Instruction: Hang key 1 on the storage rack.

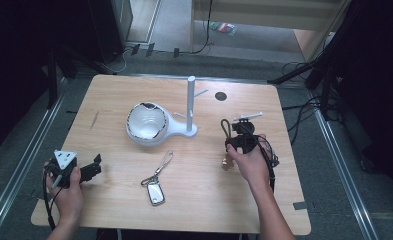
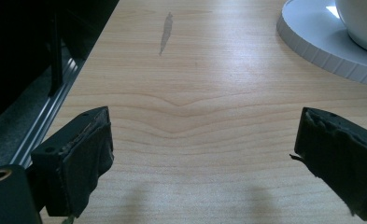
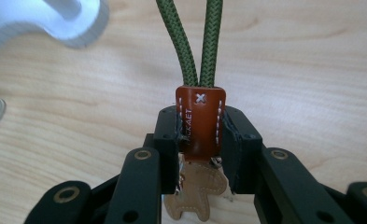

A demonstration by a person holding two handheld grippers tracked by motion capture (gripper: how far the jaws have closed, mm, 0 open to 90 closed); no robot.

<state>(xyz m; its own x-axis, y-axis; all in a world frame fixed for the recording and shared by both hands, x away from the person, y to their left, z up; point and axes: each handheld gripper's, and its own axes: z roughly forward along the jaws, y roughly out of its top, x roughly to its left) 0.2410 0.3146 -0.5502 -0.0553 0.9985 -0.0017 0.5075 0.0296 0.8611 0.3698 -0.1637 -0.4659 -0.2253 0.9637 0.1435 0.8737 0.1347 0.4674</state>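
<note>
Between padded jaws, stitched leather tab (image 3: pixel 200 121), braided cord (image 3: pixel 197 42)

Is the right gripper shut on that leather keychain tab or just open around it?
Shut on it. The right gripper has both fingers pressed against the sides of the brown leather tab, its green cord loop sticking out ahead.

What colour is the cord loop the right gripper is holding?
Dark green, braided; the cord loop shows best in the right gripper view, rising from a brown leather tab.

Even overhead light keeps the wooden table (image 1: pixel 194 175) bright while the surrounding floor falls dark. Glare streaks the white bowl (image 1: pixel 146 122) (its rim blown out), and close-up edges blur softly.
</note>
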